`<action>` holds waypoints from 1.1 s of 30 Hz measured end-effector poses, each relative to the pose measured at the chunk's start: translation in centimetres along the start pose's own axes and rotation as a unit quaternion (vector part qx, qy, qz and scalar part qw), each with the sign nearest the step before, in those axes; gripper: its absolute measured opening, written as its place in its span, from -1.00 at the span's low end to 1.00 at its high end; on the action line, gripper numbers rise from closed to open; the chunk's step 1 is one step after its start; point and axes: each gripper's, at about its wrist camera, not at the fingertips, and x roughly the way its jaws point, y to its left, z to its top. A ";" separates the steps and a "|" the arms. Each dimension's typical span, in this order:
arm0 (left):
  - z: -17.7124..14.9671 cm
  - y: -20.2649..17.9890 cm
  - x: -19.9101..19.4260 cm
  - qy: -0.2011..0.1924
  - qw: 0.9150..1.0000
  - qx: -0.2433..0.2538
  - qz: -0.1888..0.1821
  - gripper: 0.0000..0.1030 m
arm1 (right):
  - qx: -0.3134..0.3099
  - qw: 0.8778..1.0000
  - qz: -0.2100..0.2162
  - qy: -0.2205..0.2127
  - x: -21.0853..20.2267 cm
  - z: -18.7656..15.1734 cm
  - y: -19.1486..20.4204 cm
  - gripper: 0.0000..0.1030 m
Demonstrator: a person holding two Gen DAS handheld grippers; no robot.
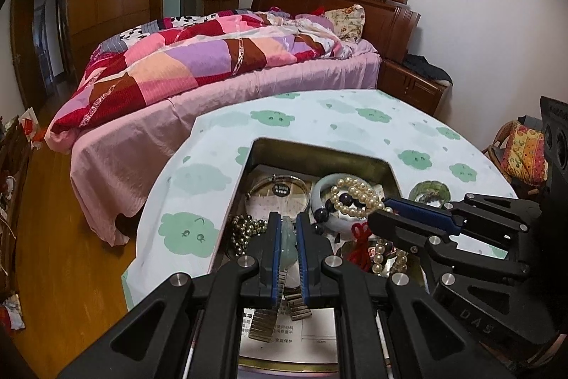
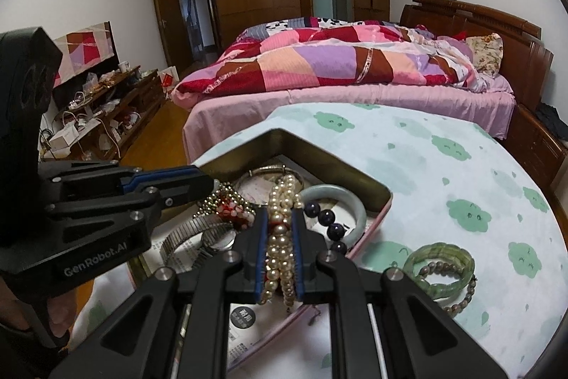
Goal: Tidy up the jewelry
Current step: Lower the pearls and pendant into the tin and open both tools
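Pearls everywhere, that's the problem lol. Right gripper (image 2: 279, 229) is pinched nearly closed on a bunch of pearl strands (image 2: 280, 237), several loops at once, hanging over the open tin (image 2: 381, 201) on the table (image 2: 443, 173). Left gripper (image 1: 287, 229) is also clamped narrow, on a pale green pendant-looking thing (image 1: 288, 237); it seems to be joined to the metal watch band (image 1: 280, 304) dangling under it, can't really tell.

What I'd worry about:

- Those pearls run close past the dark bead bracelet (image 2: 332, 226) and the red cord (image 1: 358, 242). Lift now and I'd guess half the tin comes up in one tangle.
- Grip is on a bundle, not one strand, so a loop could slide out and drop, maybe outside the tin.
- Both grippers are right next to each other over the same small tin. Pull them apart with anything linked between and something snaps or flings.
- Jade bangle (image 2: 358, 215) sits right under the pearls, so a dragged strand could hook it.

Green bangle (image 2: 442, 263) and brown bead string (image 2: 465, 293) are already out on the cloth, near the table edge, easy to knock off.
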 end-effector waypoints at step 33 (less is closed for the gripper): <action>-0.6 0.4 1.6 0.023 1.000 -0.006 0.003 -0.79 | 0.006 1.000 -0.010 0.021 1.3 -1.4 -0.7 -0.37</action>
